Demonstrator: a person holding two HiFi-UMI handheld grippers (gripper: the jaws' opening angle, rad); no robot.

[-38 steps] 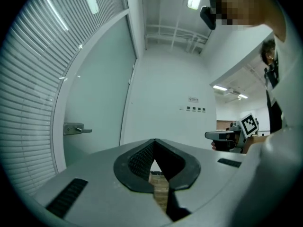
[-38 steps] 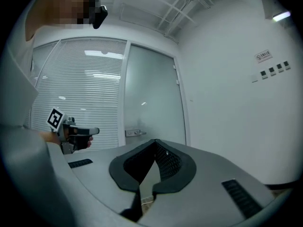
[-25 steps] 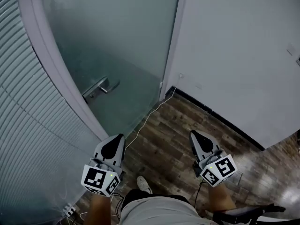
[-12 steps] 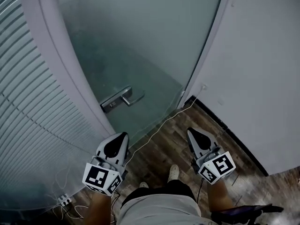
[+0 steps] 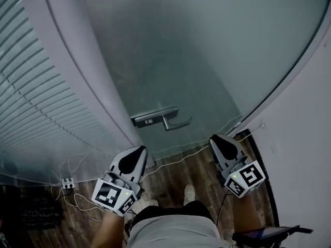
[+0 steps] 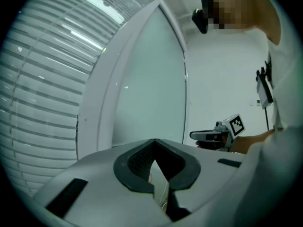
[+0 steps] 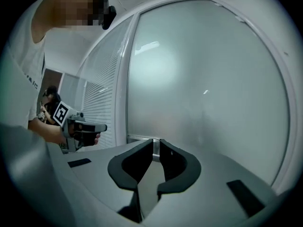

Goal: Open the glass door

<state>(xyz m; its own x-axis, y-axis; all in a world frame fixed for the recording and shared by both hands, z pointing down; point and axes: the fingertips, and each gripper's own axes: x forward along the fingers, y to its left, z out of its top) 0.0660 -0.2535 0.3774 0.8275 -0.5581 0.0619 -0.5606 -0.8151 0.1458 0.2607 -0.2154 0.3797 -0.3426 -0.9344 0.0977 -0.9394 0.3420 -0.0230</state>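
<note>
Approach step: the frosted glass door [image 5: 207, 61] looks closed, its lever handle [image 5: 164, 119] just ahead of both tools. The right hand-held gripper [image 5: 221, 140] is empty, jaws opening slightly; the left hand-held gripper [image 5: 137, 153] is clenched on nothing. Next: reach the lever, grip it, press down.

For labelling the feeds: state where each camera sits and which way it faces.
Head view: on the head, steeply down at the door handle; left gripper, right gripper, shorts show.
Left gripper view: on that gripper, along shut jaws at glass door; torso shows.
Right gripper view: likewise, along opening, empty jaws at the door.
Shared: each gripper view catches the other gripper.
</note>
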